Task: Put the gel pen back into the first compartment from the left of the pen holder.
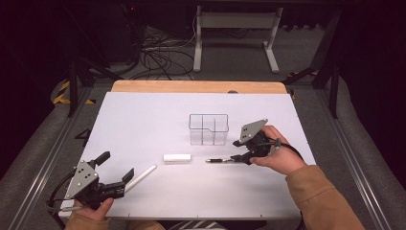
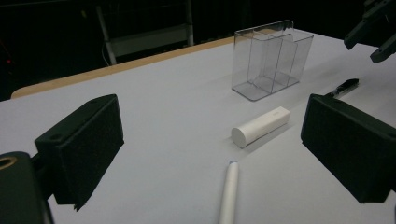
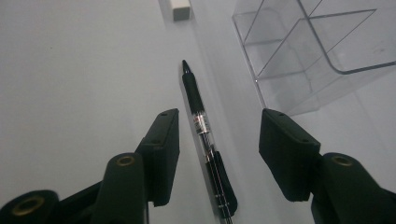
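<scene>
A black pen (image 3: 201, 119) lies on the white table (image 1: 143, 120), its tip pointing away, between the jaws of my right gripper (image 3: 219, 119), which is open and straddles the pen's rear half just above the surface. Seen from above, the right gripper (image 1: 236, 151) is right of the black pen (image 1: 219, 161) and in front of a clear divided organizer (image 1: 208, 129). A short white block (image 1: 177, 157) lies left of the pen. My left gripper (image 1: 116, 167) is open near the front left, with a white pen (image 2: 229, 196) lying just ahead of its jaws.
The clear organizer (image 2: 273, 58) has several compartments holding nothing. The white block (image 2: 261, 126) and the black pen (image 2: 343, 87) lie between it and the left gripper (image 2: 215, 140). A wooden strip (image 1: 198, 86) borders the table's far edge; cables and a stand lie on the floor beyond.
</scene>
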Demonstrator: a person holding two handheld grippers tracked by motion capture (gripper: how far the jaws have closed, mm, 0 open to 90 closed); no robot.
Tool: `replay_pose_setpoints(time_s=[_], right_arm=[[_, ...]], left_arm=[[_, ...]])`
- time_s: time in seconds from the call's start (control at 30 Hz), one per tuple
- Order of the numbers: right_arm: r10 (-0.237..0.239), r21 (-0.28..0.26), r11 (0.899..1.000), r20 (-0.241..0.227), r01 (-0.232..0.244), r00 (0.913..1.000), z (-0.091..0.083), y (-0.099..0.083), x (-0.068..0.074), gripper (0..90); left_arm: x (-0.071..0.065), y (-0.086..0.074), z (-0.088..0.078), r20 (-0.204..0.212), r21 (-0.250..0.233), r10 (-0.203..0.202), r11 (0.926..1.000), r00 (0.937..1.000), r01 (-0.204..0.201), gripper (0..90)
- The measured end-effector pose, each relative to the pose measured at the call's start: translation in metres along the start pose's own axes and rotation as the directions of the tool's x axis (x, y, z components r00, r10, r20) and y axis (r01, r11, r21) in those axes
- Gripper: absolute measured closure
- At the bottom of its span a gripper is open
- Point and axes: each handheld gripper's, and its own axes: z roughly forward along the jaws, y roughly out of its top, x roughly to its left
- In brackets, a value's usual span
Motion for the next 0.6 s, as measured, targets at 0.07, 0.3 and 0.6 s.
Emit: replay_pose_setpoints(time_s=[0.07, 0.3, 0.6], right_arm=[[-0.020, 0.014, 1.000, -0.007, 0.020, 0.9998, 0.004, 0.001, 0.000, 49.8], [-0.070, 0.041, 0.997, -0.028, 0.071, 0.9972, 0.017, 0.004, -0.001, 49.4], [-0.093, 0.078, 0.992, -0.057, 0.097, 0.9940, 0.029, 0.006, -0.003, 49.7]], left_arm=[[0.000, 0.000, 0.000, -0.001, 0.000, 0.001, 1.0000, 1.0000, -0.001, 6.5], [0.000, 0.000, 0.001, 0.001, 0.002, 0.003, 1.0000, 1.0000, -0.003, 6.5], [0.000, -0.001, 0.000, -0.003, 0.004, 0.001, 1.0000, 1.0000, -0.001, 6.5]])
